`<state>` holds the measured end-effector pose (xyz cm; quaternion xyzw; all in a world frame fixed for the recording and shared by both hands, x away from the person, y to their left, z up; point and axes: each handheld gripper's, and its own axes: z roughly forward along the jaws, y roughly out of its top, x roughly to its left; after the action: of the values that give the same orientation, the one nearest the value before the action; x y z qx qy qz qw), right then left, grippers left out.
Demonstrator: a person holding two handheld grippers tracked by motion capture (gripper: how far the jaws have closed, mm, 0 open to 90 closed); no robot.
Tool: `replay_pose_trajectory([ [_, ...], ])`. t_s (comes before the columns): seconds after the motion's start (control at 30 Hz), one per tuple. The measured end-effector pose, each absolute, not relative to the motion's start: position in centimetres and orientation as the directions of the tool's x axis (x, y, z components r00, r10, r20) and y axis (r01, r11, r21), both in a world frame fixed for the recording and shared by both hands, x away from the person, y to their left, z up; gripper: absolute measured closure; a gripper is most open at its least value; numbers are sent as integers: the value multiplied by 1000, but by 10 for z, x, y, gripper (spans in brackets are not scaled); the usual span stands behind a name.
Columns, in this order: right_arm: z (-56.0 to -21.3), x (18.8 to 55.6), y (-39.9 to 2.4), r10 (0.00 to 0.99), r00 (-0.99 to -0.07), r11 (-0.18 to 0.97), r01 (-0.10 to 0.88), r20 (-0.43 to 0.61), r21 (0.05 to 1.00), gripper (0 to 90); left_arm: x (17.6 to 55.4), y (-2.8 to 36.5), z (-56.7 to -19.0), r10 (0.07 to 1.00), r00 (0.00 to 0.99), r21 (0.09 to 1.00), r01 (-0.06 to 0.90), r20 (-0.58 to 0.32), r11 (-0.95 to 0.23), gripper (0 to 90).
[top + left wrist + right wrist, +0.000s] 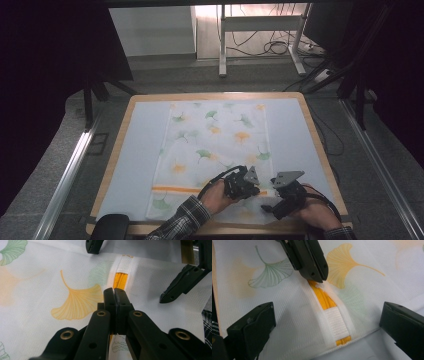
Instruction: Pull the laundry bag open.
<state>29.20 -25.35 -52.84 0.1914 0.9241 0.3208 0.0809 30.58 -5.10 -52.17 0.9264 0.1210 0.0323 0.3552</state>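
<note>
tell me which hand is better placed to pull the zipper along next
Left. Its tongs are shut at the white mesh ginkgo-print bag's orange zipper, apparently on the pull; the right tongs stand open astride the zipper's end, gripping nothing.

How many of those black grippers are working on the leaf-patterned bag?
2. The left gripper sits on the orange zipper near the bag's near edge, shut on the zipper pull. The right gripper hovers open beside it, at the zipper's end.
</note>
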Motion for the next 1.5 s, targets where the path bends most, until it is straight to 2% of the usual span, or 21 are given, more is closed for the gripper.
replay_pose_trajectory([
  [0.23,-527,293,-255,417,-908,722,313,-27,617,34,309,-43,-523,239,969,676,219,-65,-703,899],
  [0.37,-519,294,-254,422,-905,721,301,-51,624,167,310,-46,-526,233,970,690,213,-66,-692,897],
  [0.43,-516,294,-253,415,-909,696,299,-26,653,170,310,-47,-526,234,969,691,219,-73,-689,894],
  [0.53,-523,293,-250,385,-923,731,285,-29,620,176,311,-48,-526,234,969,694,219,-74,-686,895],
  [0.6,-521,293,-251,393,-919,731,294,-28,615,213,310,-48,-526,238,969,690,219,-69,-690,899],
  [0.8,-521,292,-249,416,-909,733,319,-25,601,230,306,-45,-523,243,970,669,187,-10,-719,900],
  [1.5,-521,291,-251,422,-906,725,322,-22,609,240,305,-11,-522,266,964,654,218,-28,-724,900],
])
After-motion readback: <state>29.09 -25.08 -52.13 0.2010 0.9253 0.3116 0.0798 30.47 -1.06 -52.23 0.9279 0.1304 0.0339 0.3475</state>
